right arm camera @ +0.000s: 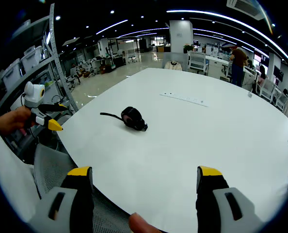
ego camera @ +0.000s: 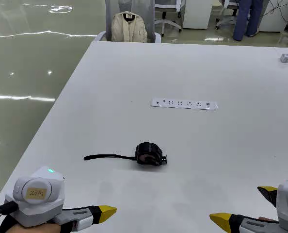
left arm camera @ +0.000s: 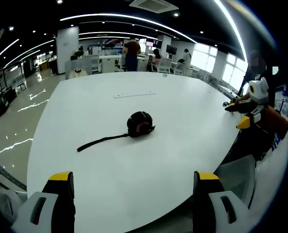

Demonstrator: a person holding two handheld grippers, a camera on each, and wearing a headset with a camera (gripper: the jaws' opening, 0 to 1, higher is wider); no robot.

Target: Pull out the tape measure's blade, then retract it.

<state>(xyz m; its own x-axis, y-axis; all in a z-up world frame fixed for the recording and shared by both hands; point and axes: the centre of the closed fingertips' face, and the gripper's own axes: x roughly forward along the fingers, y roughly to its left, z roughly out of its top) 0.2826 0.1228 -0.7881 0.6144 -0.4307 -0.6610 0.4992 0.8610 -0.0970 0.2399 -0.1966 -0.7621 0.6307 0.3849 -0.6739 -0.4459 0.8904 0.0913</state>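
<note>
Head view: your tape measure (ego camera: 150,154) lies lengthwise left-right, strap (ego camera: 103,157) trailing left; left tongs (left arm camera: 133,177) and right tongs (right arm camera: 144,172) gape empty

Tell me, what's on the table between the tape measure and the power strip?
Nothing. In the head view, bare table lies between the tape measure and the power strip.

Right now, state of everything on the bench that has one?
tape measure: blade in, lying free.
strap: stretched out flat.
left gripper: open, empty.
right gripper: open, empty.
power strip: nothing plugged in.
</note>
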